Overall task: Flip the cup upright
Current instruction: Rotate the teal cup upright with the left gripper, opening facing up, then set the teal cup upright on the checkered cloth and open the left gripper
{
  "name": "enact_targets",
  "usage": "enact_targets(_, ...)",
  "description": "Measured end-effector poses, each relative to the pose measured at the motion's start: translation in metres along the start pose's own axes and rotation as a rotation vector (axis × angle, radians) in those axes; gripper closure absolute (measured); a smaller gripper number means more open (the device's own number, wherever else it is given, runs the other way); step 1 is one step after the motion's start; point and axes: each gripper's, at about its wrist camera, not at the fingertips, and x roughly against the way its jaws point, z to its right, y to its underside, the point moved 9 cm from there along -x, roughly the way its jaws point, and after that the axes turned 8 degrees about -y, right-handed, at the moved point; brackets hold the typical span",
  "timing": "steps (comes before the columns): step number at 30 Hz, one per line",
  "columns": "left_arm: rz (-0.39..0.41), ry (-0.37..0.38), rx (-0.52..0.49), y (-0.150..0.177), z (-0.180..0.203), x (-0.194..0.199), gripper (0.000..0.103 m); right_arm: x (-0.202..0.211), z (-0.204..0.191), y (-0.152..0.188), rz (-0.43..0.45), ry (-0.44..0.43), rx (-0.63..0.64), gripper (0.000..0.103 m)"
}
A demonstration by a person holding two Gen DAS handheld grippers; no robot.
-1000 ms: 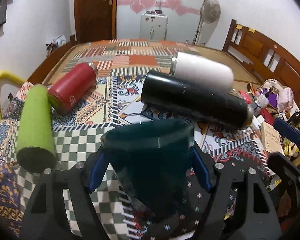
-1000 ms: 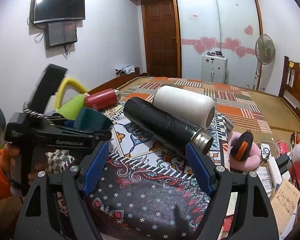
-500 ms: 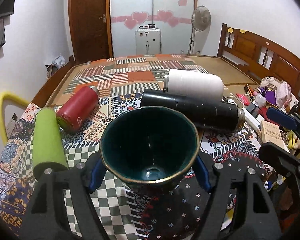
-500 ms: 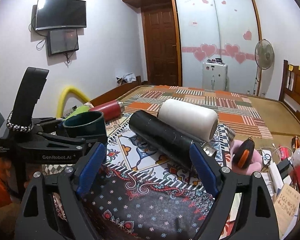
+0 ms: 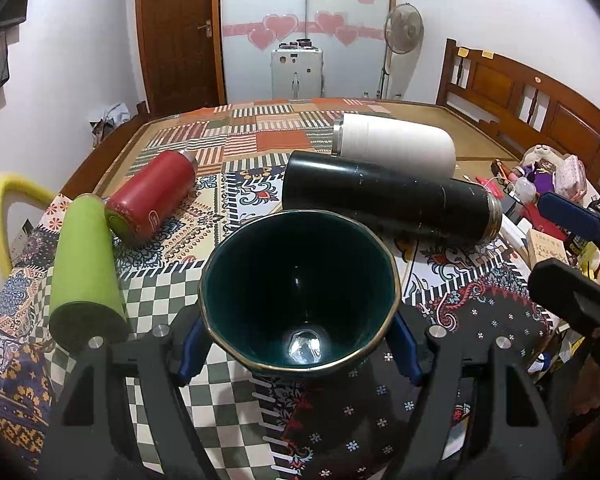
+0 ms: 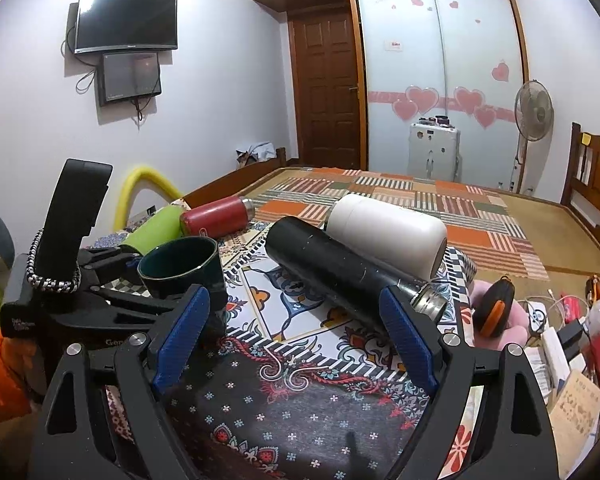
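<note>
**Cup held mouth-up in our left tongs**

Our left gripper (image 5: 300, 344) clamps the dark green cup (image 5: 300, 292) by its walls, mouth up; the right gripper (image 6: 296, 336) gapes empty beside. We judge it glazed, slippery, breakable; grip low on the walls.

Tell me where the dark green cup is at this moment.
The cup is held in the left gripper, mouth up, low in the middle of the left wrist view. The black bottle lies just behind it and the green bottle to its left.
</note>
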Motion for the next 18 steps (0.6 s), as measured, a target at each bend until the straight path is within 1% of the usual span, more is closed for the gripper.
enact_targets(5, -0.008, 0.004, -0.005, 0.002, 0.002, 0.001, 0.028, 0.001, -0.001, -0.002, -0.001, 0.000, -0.004, 0.018)
enact_targets(6, -0.014, 0.015, 0.000, 0.003, 0.002, 0.002, 0.027, 0.001, -0.001, -0.002, 0.000, -0.001, -0.004, 0.018)
enact_targets(8, -0.009, 0.015, 0.015, 0.003, -0.001, 0.006, 0.022, 0.003, -0.003, -0.004, 0.005, -0.002, -0.005, 0.018)
enact_targets(11, 0.005, 0.027, 0.033, 0.002, -0.005, 0.018, 0.022, 0.009, -0.008, -0.009, 0.017, -0.005, -0.002, 0.018)
enact_targets(14, 0.036, 0.028, 0.044, 0.002, -0.010, 0.038, 0.022, 0.017, -0.014, -0.014, 0.034, -0.006, 0.004, 0.018)
enact_targets(18, 0.134, 0.007, 0.065, -0.005, -0.019, 0.081, 0.022, 0.034, -0.027, -0.025, 0.075, -0.007, 0.015, 0.018)
